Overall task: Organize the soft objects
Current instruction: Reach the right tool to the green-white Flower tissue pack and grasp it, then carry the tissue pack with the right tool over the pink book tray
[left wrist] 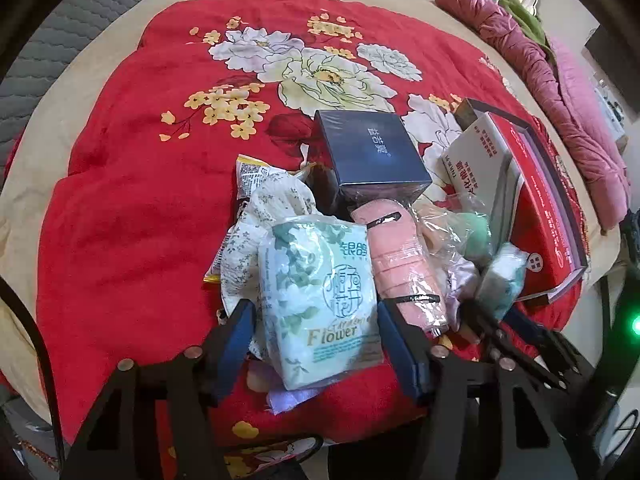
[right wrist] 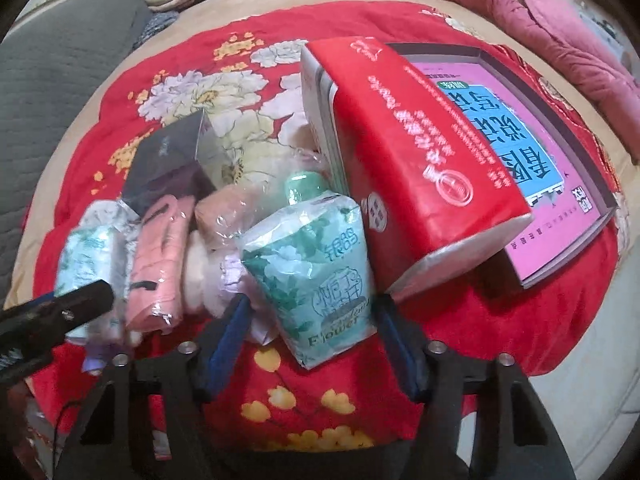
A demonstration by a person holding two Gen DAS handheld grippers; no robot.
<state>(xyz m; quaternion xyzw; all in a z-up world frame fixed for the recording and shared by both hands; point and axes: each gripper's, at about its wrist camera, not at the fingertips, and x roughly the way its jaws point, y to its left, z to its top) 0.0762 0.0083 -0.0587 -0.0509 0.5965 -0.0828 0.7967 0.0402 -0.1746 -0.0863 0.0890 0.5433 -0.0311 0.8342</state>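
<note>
A: What is hard to make out?

B: The pile between the two tissue packs: clear plastic wraps over a pink folded cloth (left wrist: pixel 404 264) and pale soft things blur together. The dark blue box (left wrist: pixel 370 152) hides what lies behind it.

A: Where are the packs?

B: On the red floral blanket (left wrist: pixel 140 200). One tissue pack (left wrist: pixel 320 300) sits between the left gripper's (left wrist: pixel 316 344) blue pads. The second tissue pack (right wrist: pixel 316 276) sits between the right gripper's (right wrist: pixel 310 340) pads, beside the red box (right wrist: pixel 416 168).

A: Are they gripped?

B: The left jaws stand half wide; whether the pads touch I cannot tell. The right jaws look narrow, both pads against the pack's sides.
</note>
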